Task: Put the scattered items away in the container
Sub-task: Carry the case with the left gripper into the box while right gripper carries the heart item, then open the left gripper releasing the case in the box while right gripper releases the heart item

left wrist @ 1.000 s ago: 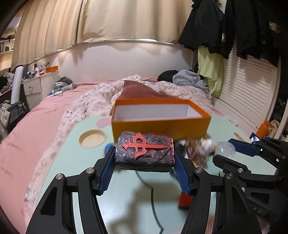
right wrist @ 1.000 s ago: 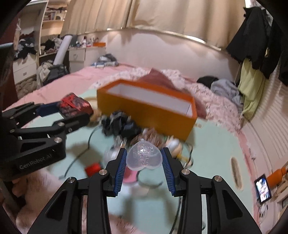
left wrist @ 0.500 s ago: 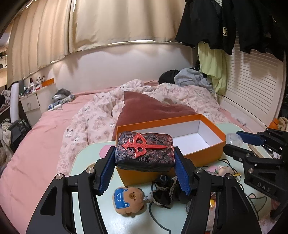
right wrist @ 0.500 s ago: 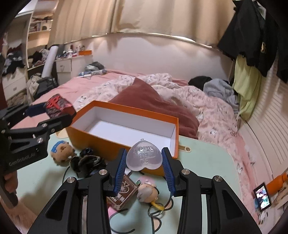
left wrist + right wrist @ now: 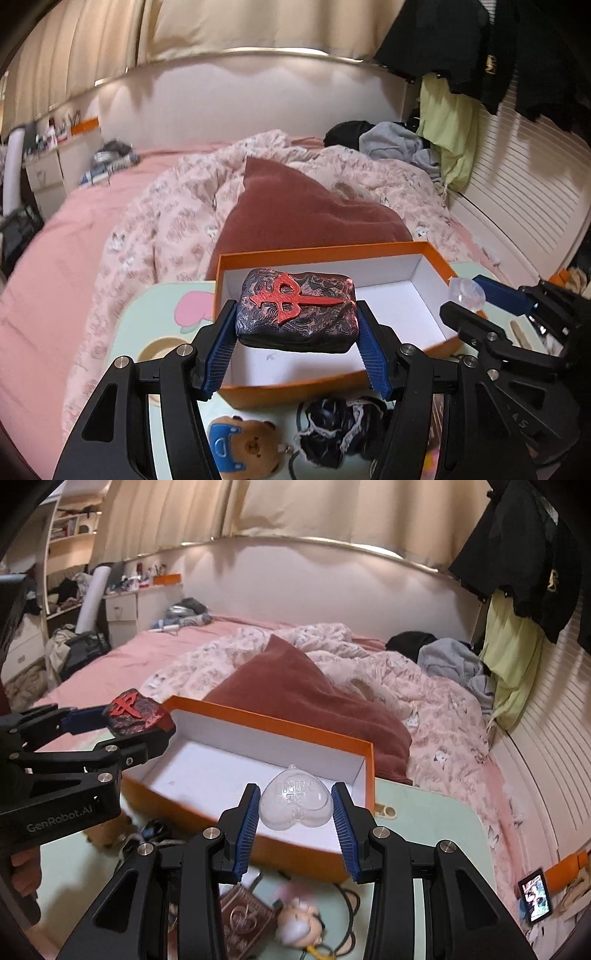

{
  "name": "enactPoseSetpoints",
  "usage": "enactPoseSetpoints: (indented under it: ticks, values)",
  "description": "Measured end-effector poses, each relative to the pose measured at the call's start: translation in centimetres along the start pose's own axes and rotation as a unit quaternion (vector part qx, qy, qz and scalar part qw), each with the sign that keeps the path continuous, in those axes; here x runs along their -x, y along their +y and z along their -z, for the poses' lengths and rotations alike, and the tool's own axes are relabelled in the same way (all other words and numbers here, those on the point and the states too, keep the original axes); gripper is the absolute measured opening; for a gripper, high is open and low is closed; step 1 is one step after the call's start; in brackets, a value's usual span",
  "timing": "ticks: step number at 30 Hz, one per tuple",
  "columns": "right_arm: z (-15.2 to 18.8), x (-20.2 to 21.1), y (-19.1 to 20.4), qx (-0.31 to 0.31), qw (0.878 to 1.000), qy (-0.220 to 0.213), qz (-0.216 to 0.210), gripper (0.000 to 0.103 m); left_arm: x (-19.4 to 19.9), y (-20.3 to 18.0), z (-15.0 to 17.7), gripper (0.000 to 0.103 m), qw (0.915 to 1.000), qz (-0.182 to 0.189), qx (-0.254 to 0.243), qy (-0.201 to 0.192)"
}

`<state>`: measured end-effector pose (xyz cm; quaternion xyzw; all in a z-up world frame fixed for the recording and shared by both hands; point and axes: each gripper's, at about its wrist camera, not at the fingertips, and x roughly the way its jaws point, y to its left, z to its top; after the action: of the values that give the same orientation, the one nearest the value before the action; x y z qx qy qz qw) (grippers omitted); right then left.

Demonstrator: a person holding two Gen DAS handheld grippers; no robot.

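In the left wrist view, the left gripper (image 5: 297, 334) is clamped on a dark marbled case (image 5: 297, 308) with a red raised emblem on top, its blue pads pressed against both short ends, and holds it in the air over the near left part of the orange box (image 5: 436, 254), whose white inside shows beneath. The box sits on a pale green table (image 5: 133, 317) at the edge of a bed with a dark red pillow (image 5: 306, 214) just behind it. Near the camera, in front of the box, lie a small bear plush (image 5: 243, 448) and a black frilled bundle (image 5: 340, 428). At right the right gripper (image 5: 467, 297) pinches a clear item over the box's right rim. In the right wrist view, the right gripper (image 5: 295, 812) is closed on a clear heart-shaped shell (image 5: 295, 799), held above the box's near right part. The box (image 5: 325, 734) looks bare inside. Below lie a brown patterned card box (image 5: 245, 926) and a small pale doll (image 5: 299, 923), both blurred.
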<state>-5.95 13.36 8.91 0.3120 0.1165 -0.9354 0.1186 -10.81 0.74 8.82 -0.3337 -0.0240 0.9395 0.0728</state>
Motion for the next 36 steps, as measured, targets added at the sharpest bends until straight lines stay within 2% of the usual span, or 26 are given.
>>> enactPoseSetpoints:
  ticks: [10,19,26,31,32,36]
  values:
    - [-0.3,-2.3,-1.4,-0.018,1.000,0.024,0.001,0.038,-1.0,0.9,0.5,0.062,0.9998,-0.007,0.011,0.013]
    - [-1.7,-3.8,-0.8,-0.014,0.999,0.039,-0.014,0.038,-2.8,0.7,-0.8,0.062,0.9991,-0.007,0.013,0.040]
    - [-1.6,-4.5,-0.9,-0.011,0.999,0.048,-0.016,0.038,-3.6,1.4,-0.2,0.062,0.9984,-0.007,0.020,0.052]
    - [-1.8,-4.6,-1.2,-0.017,0.998,0.053,-0.021,0.039,-3.6,1.9,0.1,0.062,0.9971,0.017,0.042,0.062]
    - [-1.8,-4.5,-1.2,-0.017,0.998,0.052,-0.021,0.041,-3.4,2.0,0.2,0.062,0.9968,0.022,0.048,0.060]
    - [-1.9,-3.8,-0.8,-0.007,0.999,0.036,-0.010,0.063,-3.0,1.8,-0.1,0.062,0.9968,0.025,0.048,0.059]
